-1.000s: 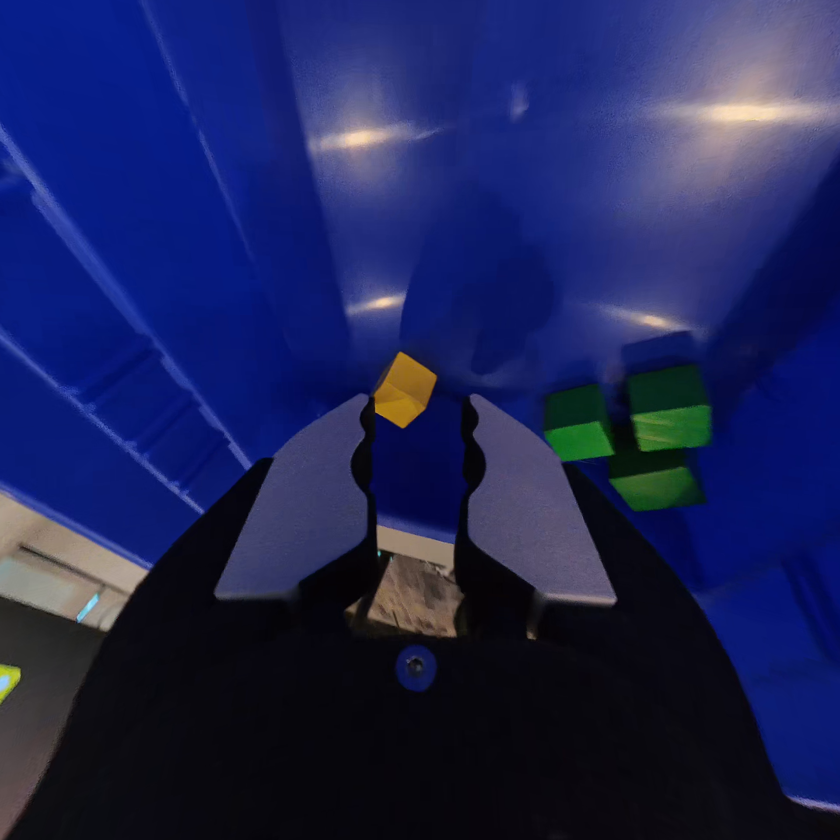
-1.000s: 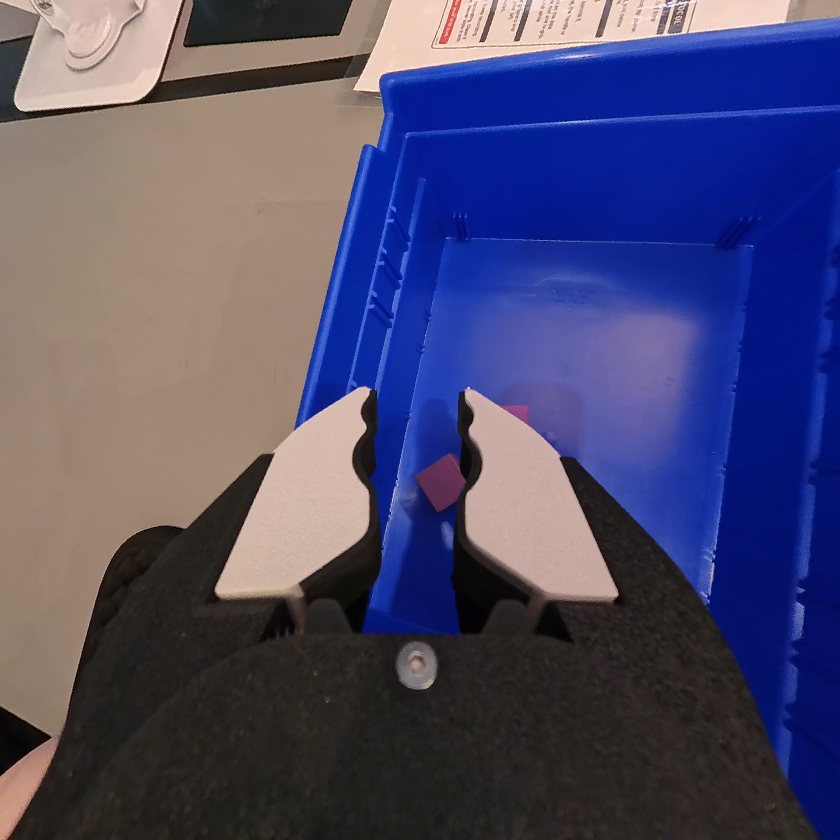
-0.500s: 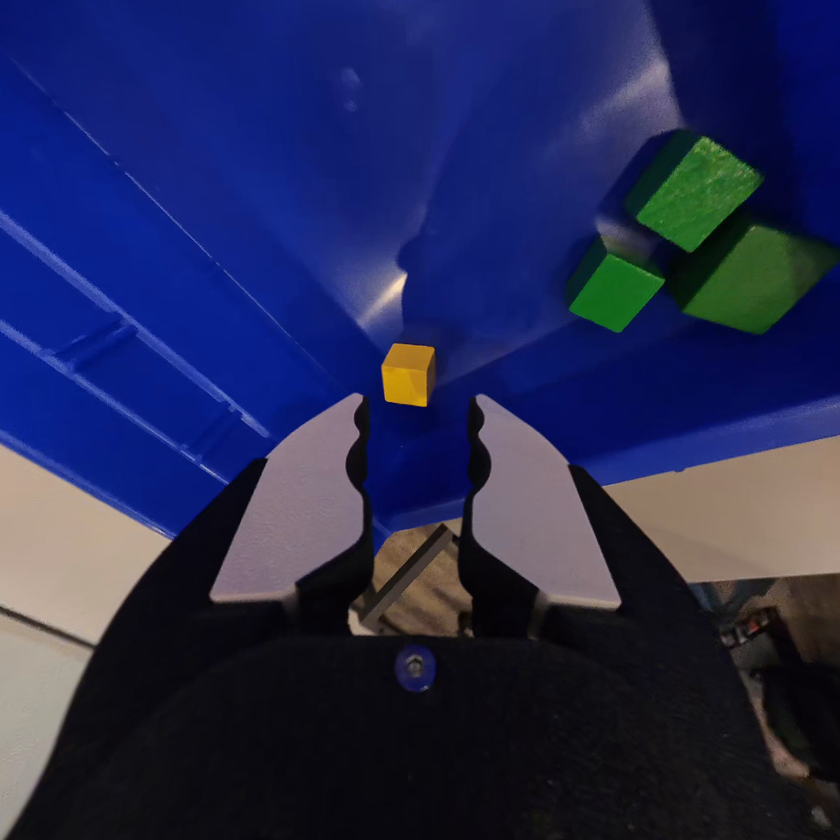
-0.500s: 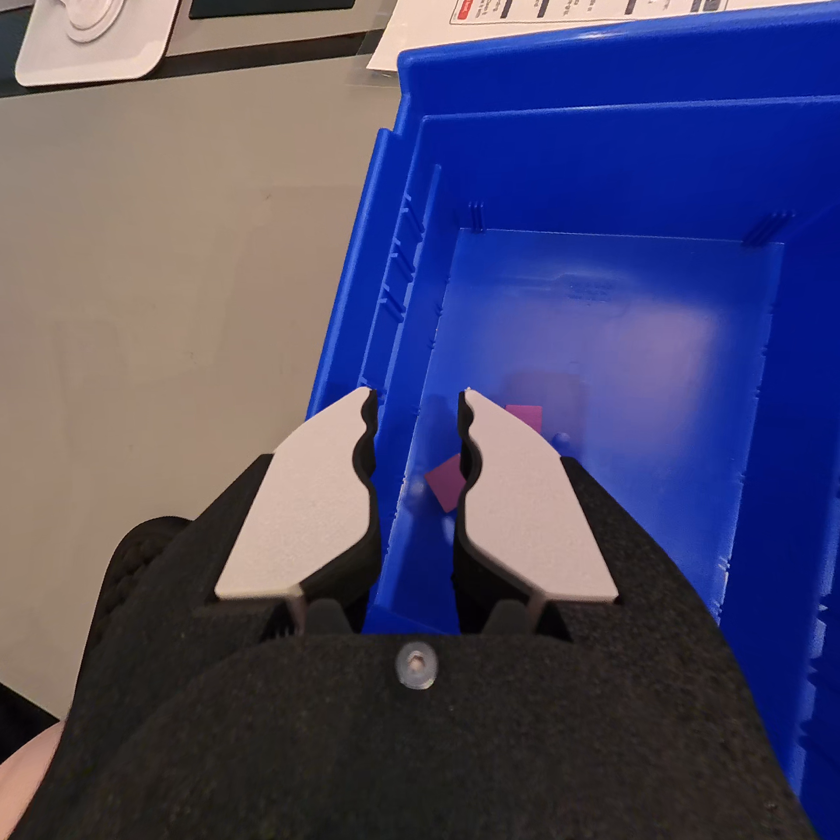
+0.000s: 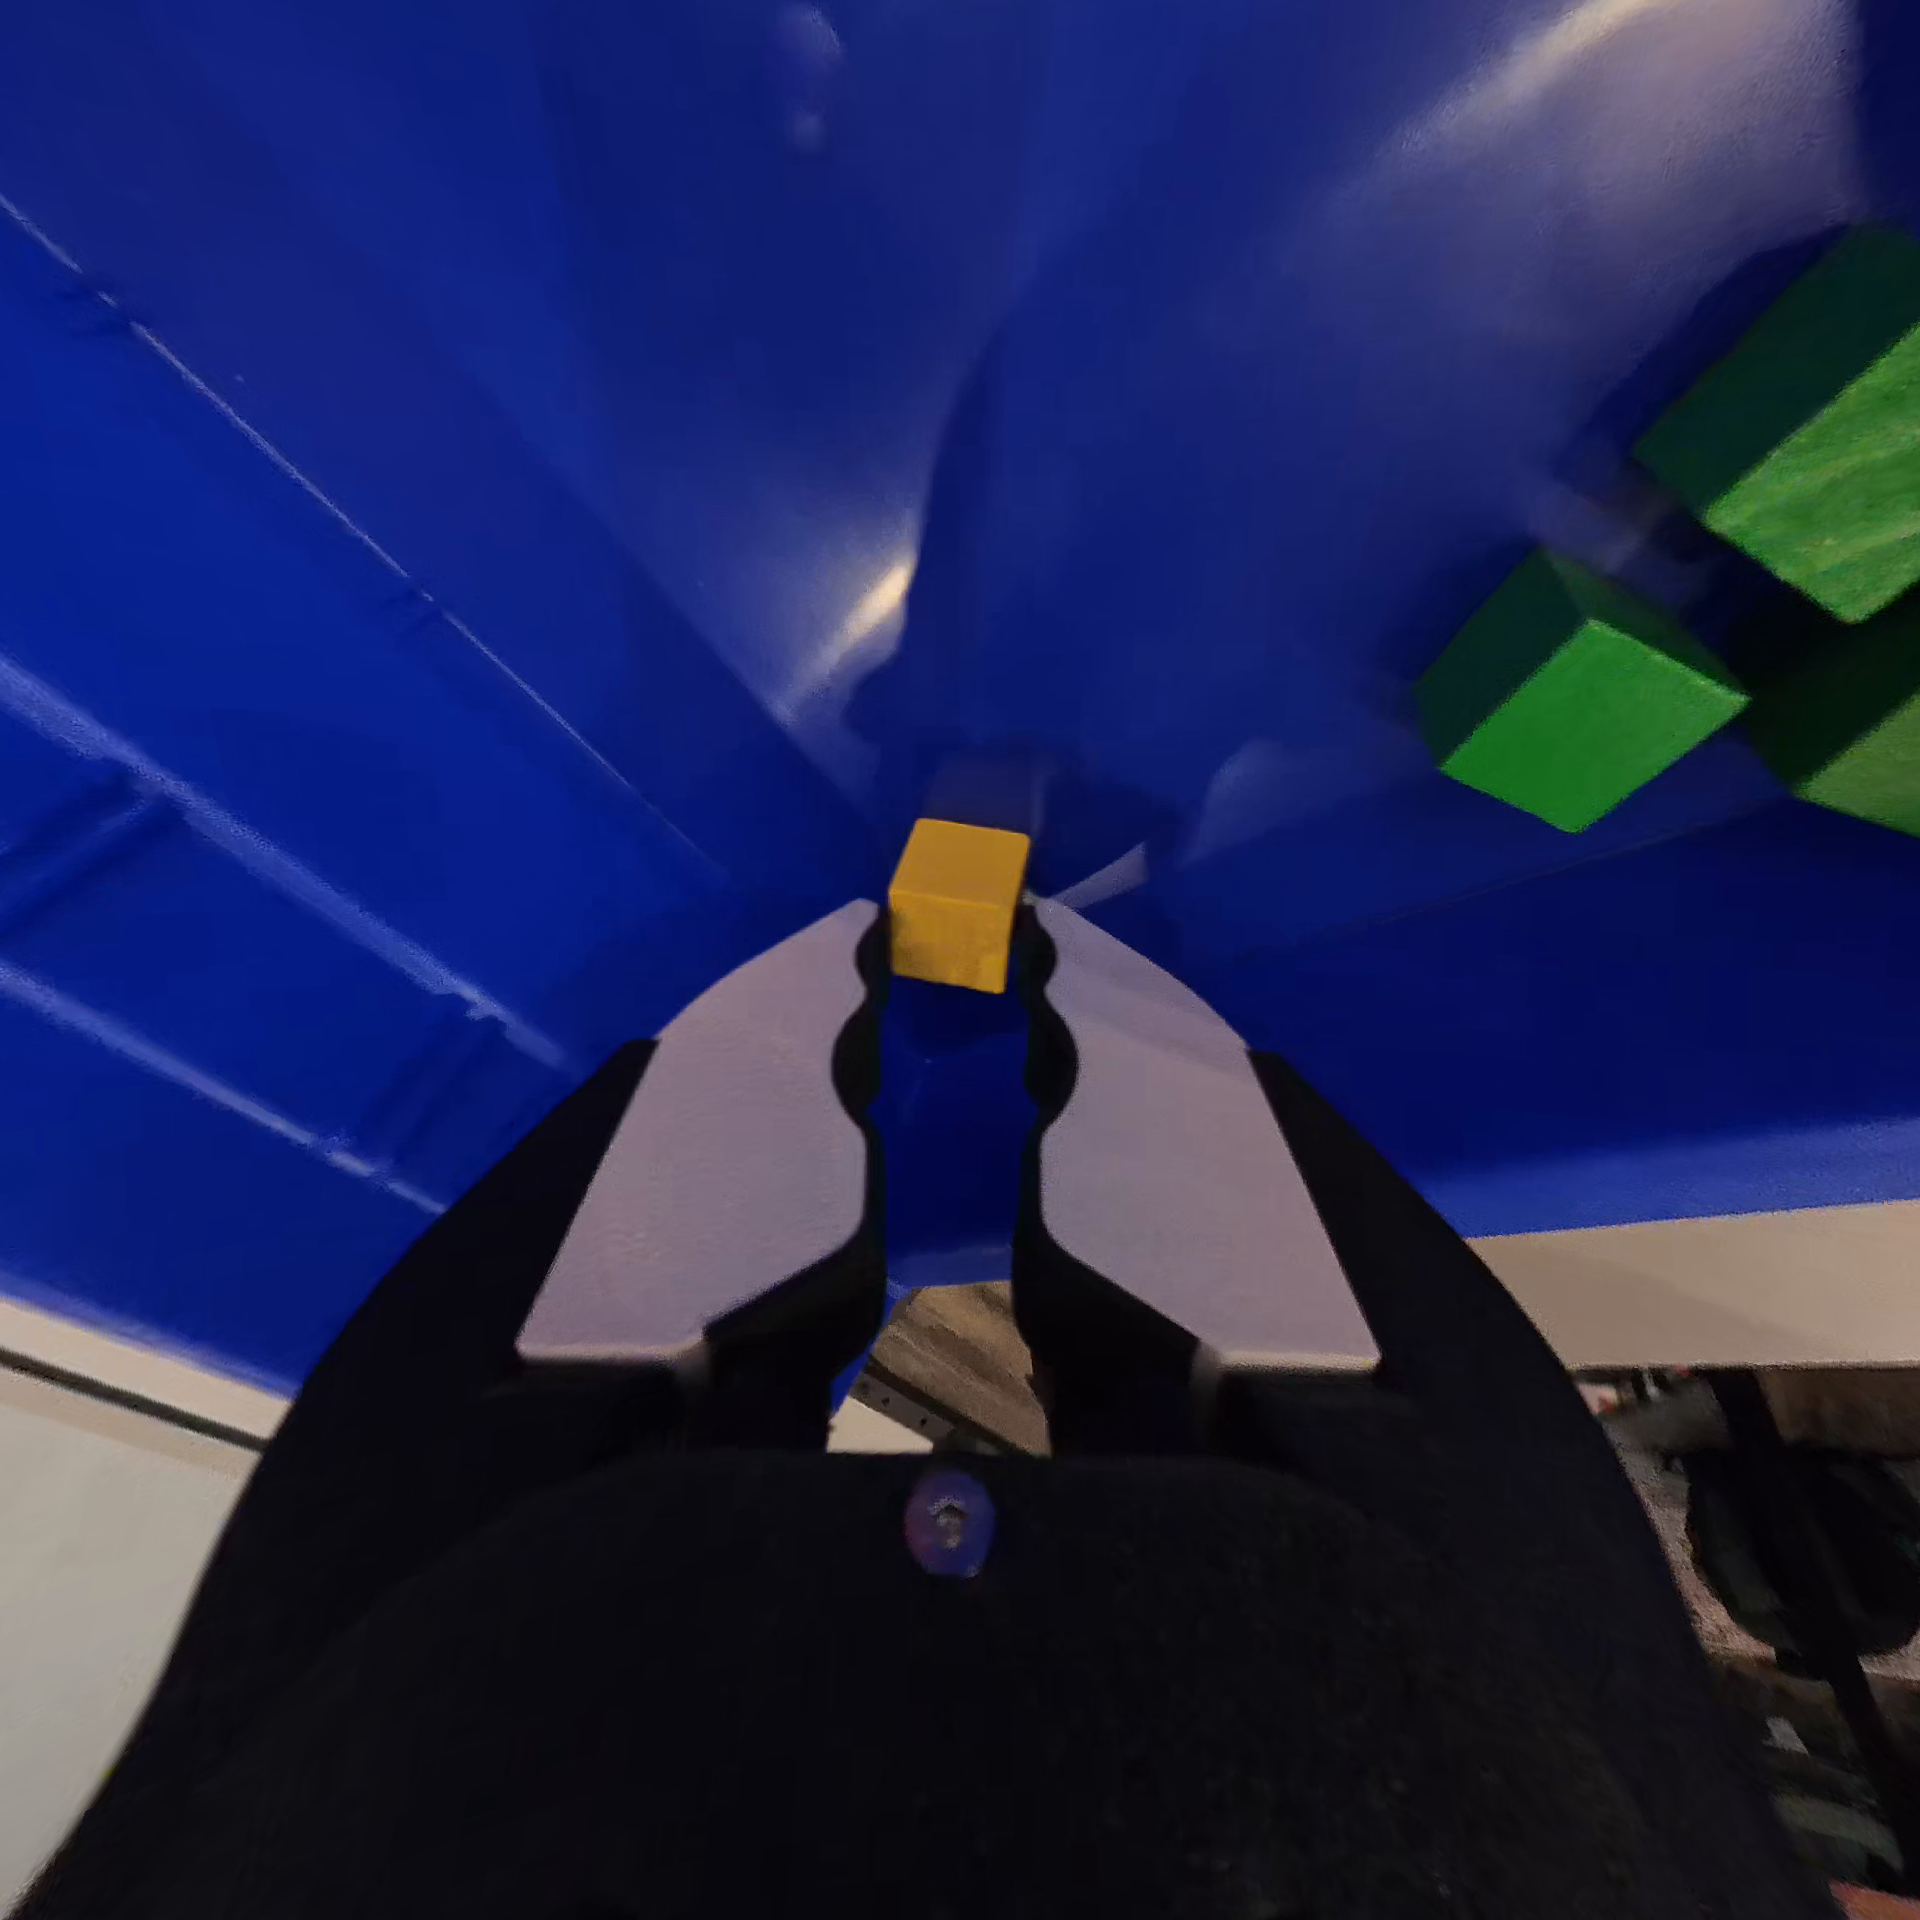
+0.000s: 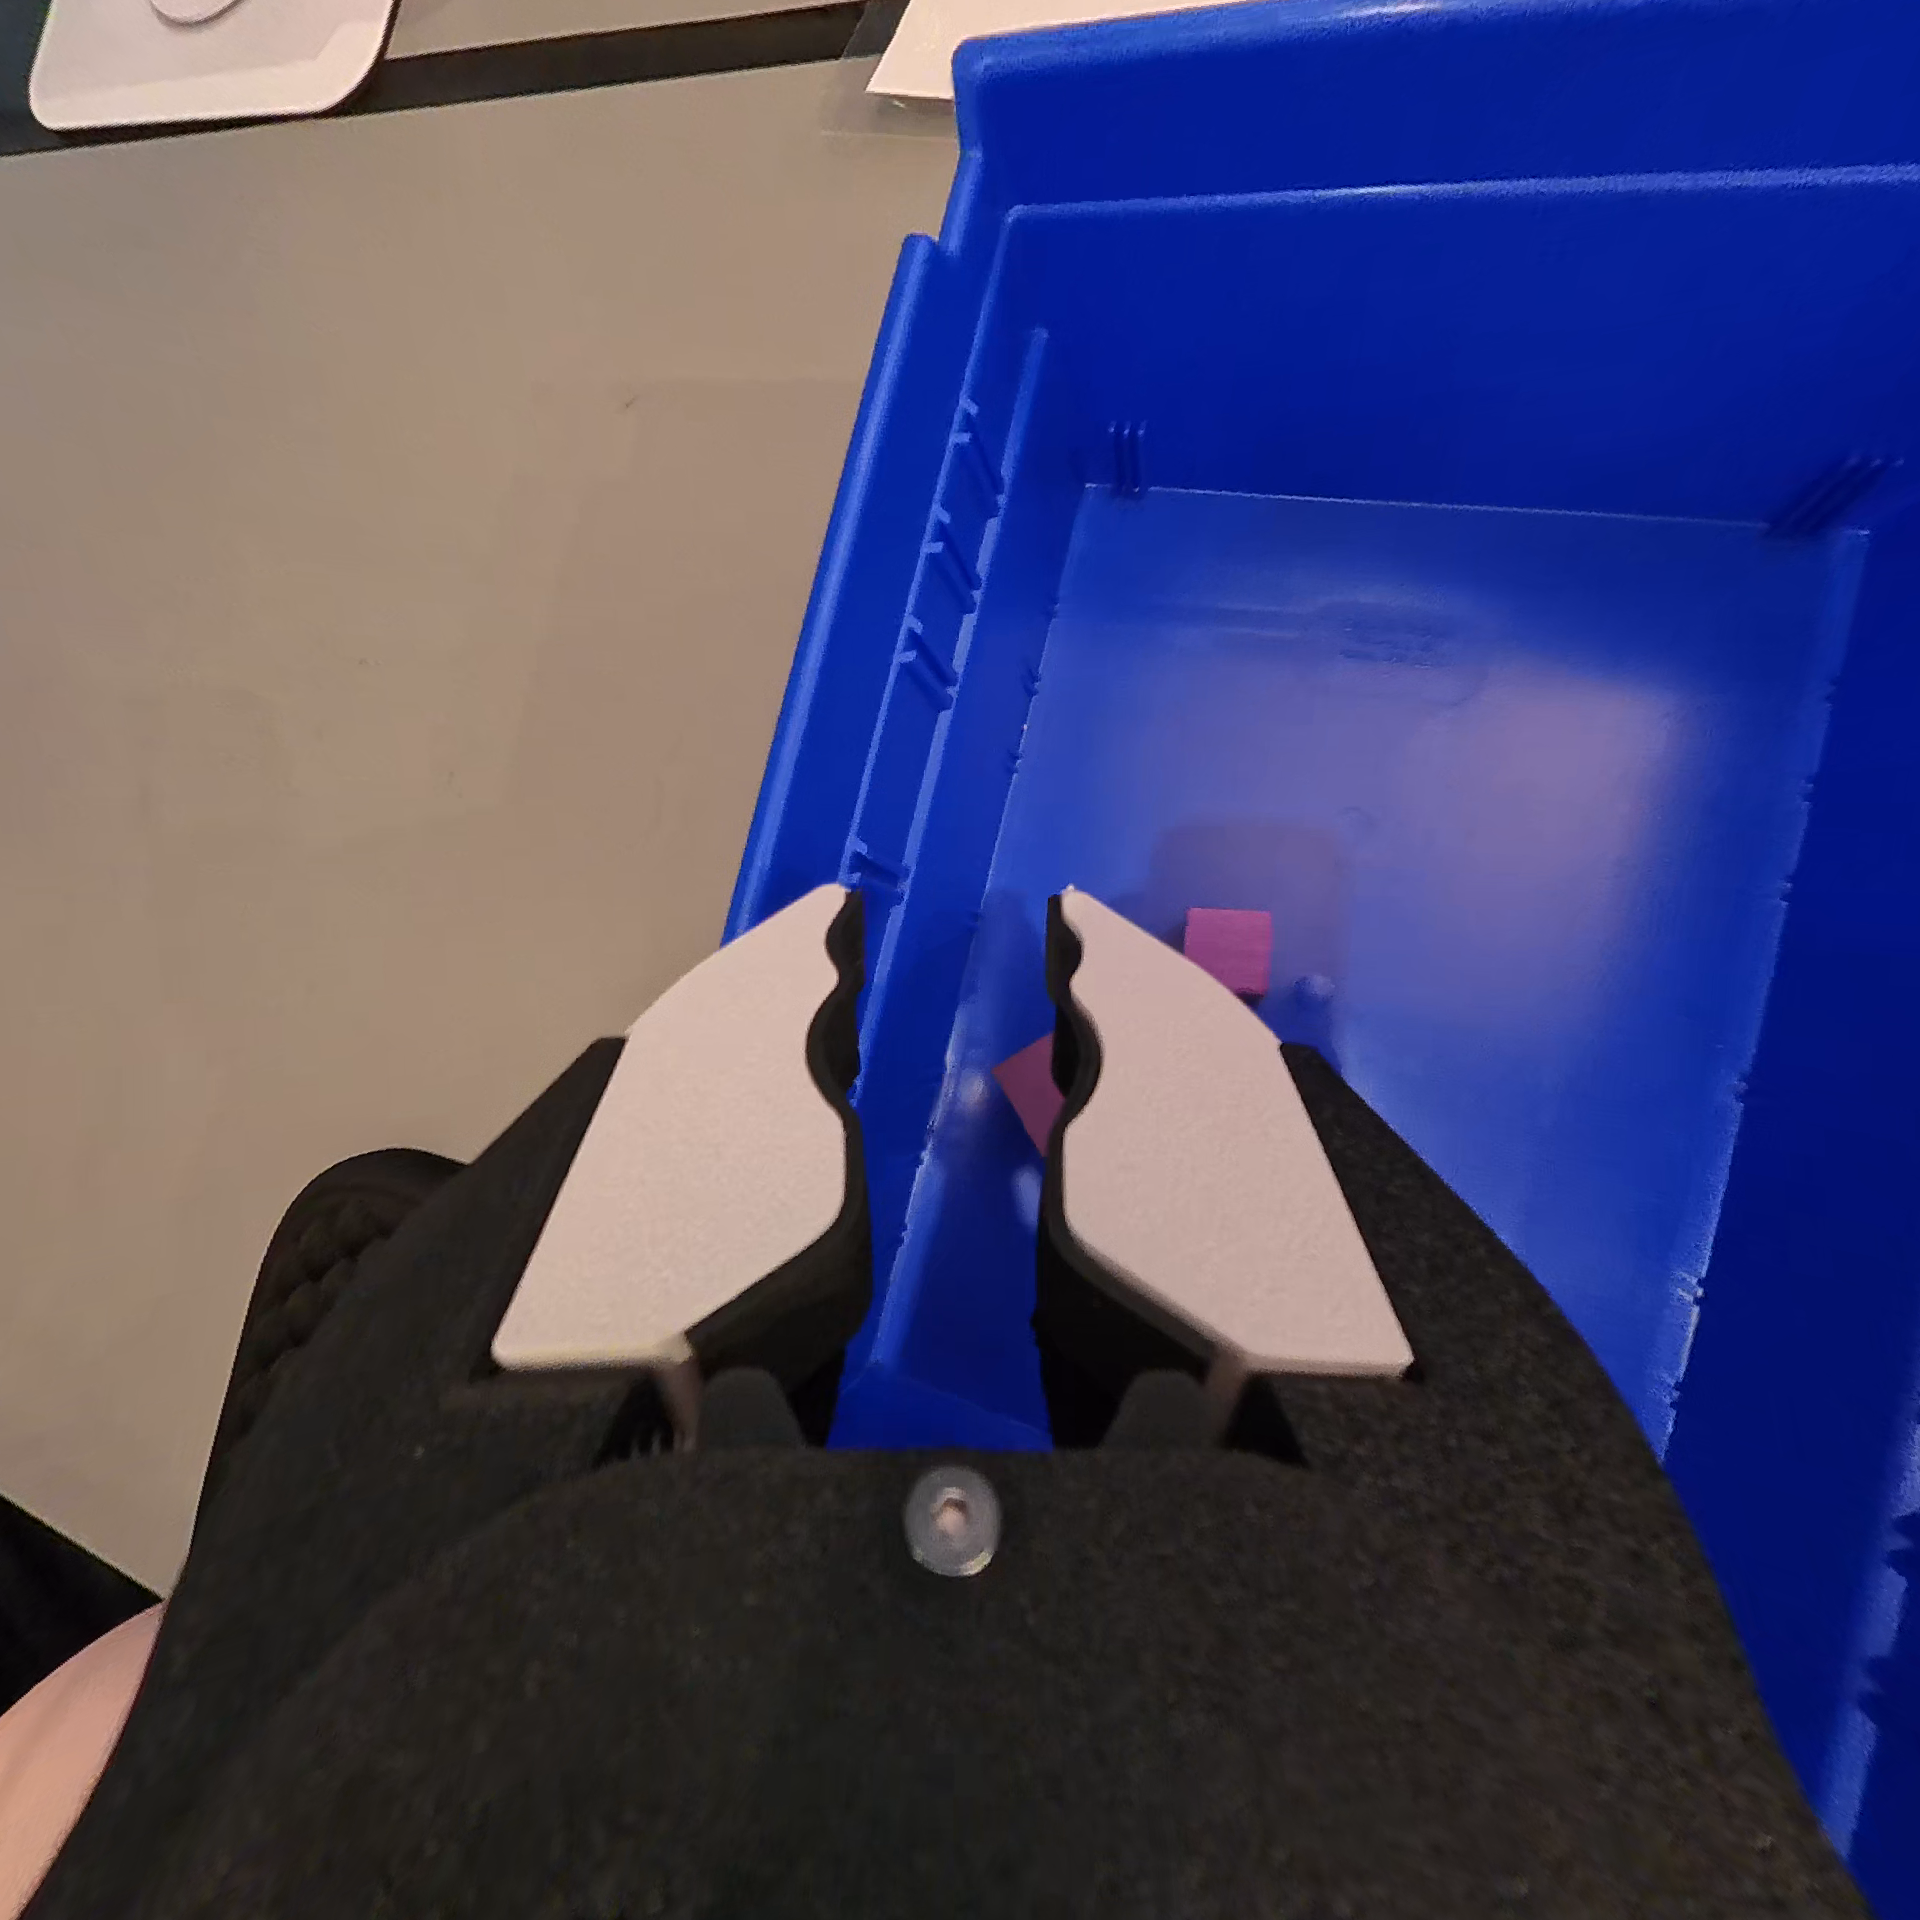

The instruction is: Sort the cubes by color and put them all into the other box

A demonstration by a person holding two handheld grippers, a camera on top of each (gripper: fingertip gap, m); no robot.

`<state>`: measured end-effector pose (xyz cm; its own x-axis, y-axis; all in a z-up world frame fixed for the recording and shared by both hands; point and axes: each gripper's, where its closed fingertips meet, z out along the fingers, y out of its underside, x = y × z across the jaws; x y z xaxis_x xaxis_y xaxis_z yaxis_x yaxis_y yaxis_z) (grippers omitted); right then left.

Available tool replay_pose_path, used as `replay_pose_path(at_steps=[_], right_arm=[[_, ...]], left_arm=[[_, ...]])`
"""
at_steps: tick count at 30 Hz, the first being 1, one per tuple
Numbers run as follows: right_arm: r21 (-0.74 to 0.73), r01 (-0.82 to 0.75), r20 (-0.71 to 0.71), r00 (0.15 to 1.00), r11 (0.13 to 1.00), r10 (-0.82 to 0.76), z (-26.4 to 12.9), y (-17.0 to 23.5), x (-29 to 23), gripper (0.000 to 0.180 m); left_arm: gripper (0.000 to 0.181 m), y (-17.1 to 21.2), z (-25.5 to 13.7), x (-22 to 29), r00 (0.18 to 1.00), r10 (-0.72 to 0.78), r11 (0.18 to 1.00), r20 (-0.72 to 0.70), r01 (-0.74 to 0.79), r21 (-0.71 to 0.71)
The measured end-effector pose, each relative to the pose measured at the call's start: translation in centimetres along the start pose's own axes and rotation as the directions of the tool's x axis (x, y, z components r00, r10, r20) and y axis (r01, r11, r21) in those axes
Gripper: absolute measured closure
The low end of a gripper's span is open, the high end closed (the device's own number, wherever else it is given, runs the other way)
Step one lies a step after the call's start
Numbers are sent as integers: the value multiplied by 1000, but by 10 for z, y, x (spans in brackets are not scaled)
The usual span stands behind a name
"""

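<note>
In the left wrist view, my left gripper (image 5: 958, 920) is inside a blue box (image 5: 416, 623), with its fingertips closed against both sides of a small yellow cube (image 5: 954, 925). Three green cubes (image 5: 1579, 707) (image 5: 1808, 457) (image 5: 1870, 769) lie together at the right on the box floor. In the right wrist view, my right gripper (image 6: 956, 904) is open and empty, hovering over the left wall of another blue box (image 6: 1455, 312). Two purple cubes lie on that box's floor: one (image 6: 1226, 945) just past the right fingertip, the other (image 6: 1029, 1086) half hidden behind that finger.
A grey table (image 6: 416, 623) spreads left of the right-hand box. A white flat object (image 6: 208, 62) and a sheet of paper (image 6: 914, 52) lie at the far edge. The left view shows the table edge (image 5: 1662, 1299) and the floor below it.
My left gripper has moved forward to the yellow cube and its fingers have narrowed onto it. My right gripper has drifted slightly left over the box wall and stays open.
</note>
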<state>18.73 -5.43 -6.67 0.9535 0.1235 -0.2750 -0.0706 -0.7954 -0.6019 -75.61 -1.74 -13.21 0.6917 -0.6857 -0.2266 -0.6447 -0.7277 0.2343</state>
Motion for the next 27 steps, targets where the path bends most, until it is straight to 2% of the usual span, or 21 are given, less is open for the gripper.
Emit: replay_pose_path(at_steps=[4,7,9,12,14,17,21,23,25,27], right_arm=[[2,7,4,1000,1000,-7,0,-1,-2,147],[21,23,1,1000,1000,-23,-4,-8,-6,148],[43,51,-3,999,998,-51,-8,-17,-14,147],[94,140,1,990,986,-140,-14,-42,-41,148],[128,221,5,975,967,-224,-15,-63,-69,147],[205,344,74,928,916,-365,-14,-93,-137,144],[370,448,265,789,814,-554,-13,-119,-264,142],[463,397,480,639,792,-601,-20,-114,-342,140],[449,322,687,473,834,-552,-23,-100,-401,140],[342,318,806,384,884,-450,-10,-83,-432,135]], left_arm=[[159,-5,-7,-3,1000,7,999,11,-8,41],[159,-22,-38,-21,991,-57,974,123,28,224],[159,-37,-76,-32,966,-127,920,224,30,391],[159,-69,-153,-27,900,-229,765,371,-70,640],[159,-97,-204,1,867,-297,605,400,-153,781],[159,-138,-255,64,849,-333,400,410,-267,877],[159,-196,-285,160,849,-263,224,459,-409,884],[159,-220,-296,207,861,-180,143,476,-456,878],[159,-236,-310,246,875,-105,51,472,-470,881],[159,-246,-325,273,877,-58,-16,477,-478,878]])
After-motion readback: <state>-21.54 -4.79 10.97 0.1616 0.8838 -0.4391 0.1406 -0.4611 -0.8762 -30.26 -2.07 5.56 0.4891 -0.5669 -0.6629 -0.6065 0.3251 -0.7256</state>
